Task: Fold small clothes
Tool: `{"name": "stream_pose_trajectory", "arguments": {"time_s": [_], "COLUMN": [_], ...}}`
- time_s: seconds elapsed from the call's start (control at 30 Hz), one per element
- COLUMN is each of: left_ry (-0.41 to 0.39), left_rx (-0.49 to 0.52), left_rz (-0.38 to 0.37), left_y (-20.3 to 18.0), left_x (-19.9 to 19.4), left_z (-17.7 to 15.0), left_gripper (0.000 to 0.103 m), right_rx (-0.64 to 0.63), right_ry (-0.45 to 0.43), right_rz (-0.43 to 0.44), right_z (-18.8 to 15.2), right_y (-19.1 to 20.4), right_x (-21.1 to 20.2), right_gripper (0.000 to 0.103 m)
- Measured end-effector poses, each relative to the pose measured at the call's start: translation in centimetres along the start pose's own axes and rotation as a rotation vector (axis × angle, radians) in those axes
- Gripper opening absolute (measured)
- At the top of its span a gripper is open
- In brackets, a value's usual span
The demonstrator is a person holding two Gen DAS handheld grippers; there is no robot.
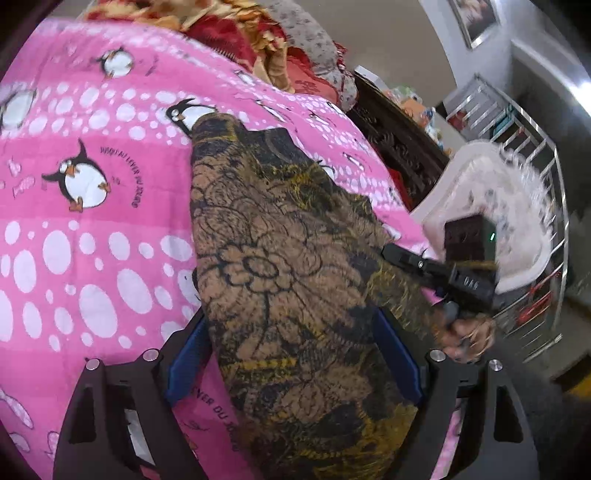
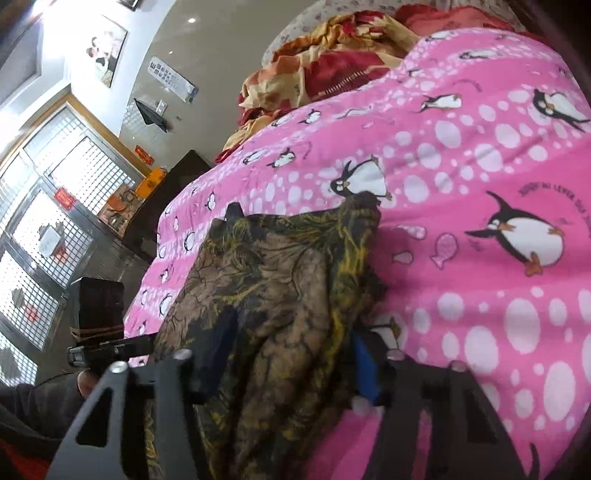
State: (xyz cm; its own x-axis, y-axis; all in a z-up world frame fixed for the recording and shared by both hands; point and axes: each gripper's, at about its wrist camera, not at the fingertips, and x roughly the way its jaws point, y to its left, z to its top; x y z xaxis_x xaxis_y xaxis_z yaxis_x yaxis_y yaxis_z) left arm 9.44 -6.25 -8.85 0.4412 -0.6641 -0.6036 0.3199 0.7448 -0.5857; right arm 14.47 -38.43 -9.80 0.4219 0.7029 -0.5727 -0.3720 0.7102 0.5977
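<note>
A brown garment with black and yellow flower print (image 1: pixel 288 266) lies on the pink penguin bedsheet (image 1: pixel 92 221). It runs between the blue pads of my left gripper (image 1: pixel 291 365), whose jaws stand wide apart around it. In the right wrist view the same garment (image 2: pixel 280 288) is bunched between the pads of my right gripper (image 2: pixel 291 365), and cloth hides the left pad. The right gripper also shows in the left wrist view (image 1: pixel 461 273), at the garment's right edge. The left gripper shows in the right wrist view (image 2: pixel 107 343).
A red and yellow blanket (image 1: pixel 229 33) is heaped at the head of the bed. A dark carved headboard (image 1: pixel 399 144) and a white fluffy seat (image 1: pixel 491 206) stand beside the bed. Metal window grilles (image 2: pixel 48 206) are off to the left.
</note>
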Motion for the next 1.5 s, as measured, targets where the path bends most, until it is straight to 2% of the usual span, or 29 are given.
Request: {"name": "stream_pose_trajectory", "arguments": {"time_s": [0.07, 0.13, 0.27, 0.3, 0.33, 0.37, 0.4, 0.43, 0.47, 0.5, 0.57, 0.6, 0.73, 0.9, 1.0, 1.1, 1.13, 1.17, 1.23, 1.3, 1.33, 1.4, 1.5], "left_ry": [0.002, 0.002, -0.019, -0.025, -0.032, -0.04, -0.047, -0.054, -0.07, -0.084, -0.123, -0.144, -0.199, -0.245, -0.208, -0.103, -0.097, -0.118, -0.14, -0.156, -0.175, -0.225, -0.272], "left_rx": [0.028, 0.033, 0.004, -0.004, -0.013, -0.037, -0.056, -0.049, 0.001, 0.061, 0.133, 0.138, 0.118, 0.1, 0.09, 0.073, 0.053, 0.03, -0.003, -0.023, -0.026, -0.026, 0.037], "left_rz": [0.035, 0.027, 0.004, 0.041, 0.087, 0.122, 0.121, 0.138, 0.189, 0.235, 0.274, 0.274, 0.306, 0.382, 0.415, 0.44, 0.427, 0.403, 0.375, 0.39, 0.397, 0.389, 0.303], "left_y": [-0.6, -0.6, -0.1, -0.1, 0.0, 0.2, 0.2, -0.1, -1.1, -2.4, -4.0, -4.2, -1.9, 2.9, 6.0, 8.8, 9.1, 9.3, 9.4, 9.2, 8.8, 7.2, 4.3], "left_x": [0.3, 0.3, 0.0, -0.1, -0.3, -0.5, -0.7, -0.8, -1.0, -1.3, -2.3, -3.1, -7.0, -12.4, -12.4, -9.4, -9.1, -9.7, -10.9, -12.5, -13.2, -14.7, -15.5], "left_z": [-0.1, -0.1, -0.1, -0.1, -0.2, -0.2, -0.3, -0.4, -0.6, -0.7, -0.6, -0.3, 1.0, 1.9, 2.1, 2.0, 2.0, 1.9, 1.8, 1.6, 1.5, 1.1, -0.3], "left_gripper": [0.067, 0.07, 0.068, 0.051, 0.026, 0.02, 0.009, 0.003, 0.001, 0.0, 0.0, 0.0, 0.0, 0.0, 0.003, 0.011, 0.012, 0.012, 0.012, 0.012, 0.012, 0.012, 0.013], "right_rx": [-0.007, -0.003, -0.021, -0.025, -0.03, -0.035, -0.044, -0.073, -0.112, -0.14, -0.143, -0.131, -0.101, -0.151, -0.133, -0.092, -0.05, -0.008, 0.038, -0.015, -0.086, -0.2, -0.434], "right_ry": [0.023, 0.054, 0.064, 0.065, 0.066, 0.066, 0.067, 0.069, 0.073, 0.076, 0.055, 0.036, -0.032, -0.03, -0.017, 0.038, 0.075, 0.075, 0.05, 0.02, 0.015, 0.027, 0.081], "right_rz": [-0.011, -0.034, -0.067, -0.072, -0.08, -0.091, -0.109, -0.171, -0.217, -0.232, -0.275, -0.276, -0.173, -0.063, -0.029, -0.111, -0.135, -0.101, -0.104, -0.154, -0.19, -0.207, -0.229], "right_z": [0.0, 0.4, 0.4, 0.3, 0.2, 0.2, 0.1, 0.1, 0.1, 0.1, 0.3, 0.5, 2.3, 4.1, 4.3, 4.0, 3.8, 3.6, 3.5, 3.3, 3.2, 3.1, 0.9], "right_y": [0.1, 0.0, 0.4, 0.4, 0.5, 0.6, 0.8, 1.6, 2.6, 3.4, 4.9, 5.5, 8.1, 12.4, 13.4, 11.7, 10.5, 9.9, 9.9, 11.2, 12.7, 15.5, 21.1], "right_x": [0.6, 1.7, 2.0, 2.0, 2.0, 2.0, 1.9, 2.0, 2.2, 2.2, 1.7, 1.4, 1.7, 7.2, 11.0, 14.4, 15.1, 14.7, 12.6, 10.2, 8.8, 7.6, 7.4], "right_gripper": [0.056, 0.056, 0.056, 0.056, 0.056, 0.055, 0.052, 0.046, 0.037, 0.023, 0.021, 0.02, 0.02, 0.02, 0.021, 0.028, 0.031, 0.031, 0.033, 0.033, 0.033, 0.033, 0.034]}}
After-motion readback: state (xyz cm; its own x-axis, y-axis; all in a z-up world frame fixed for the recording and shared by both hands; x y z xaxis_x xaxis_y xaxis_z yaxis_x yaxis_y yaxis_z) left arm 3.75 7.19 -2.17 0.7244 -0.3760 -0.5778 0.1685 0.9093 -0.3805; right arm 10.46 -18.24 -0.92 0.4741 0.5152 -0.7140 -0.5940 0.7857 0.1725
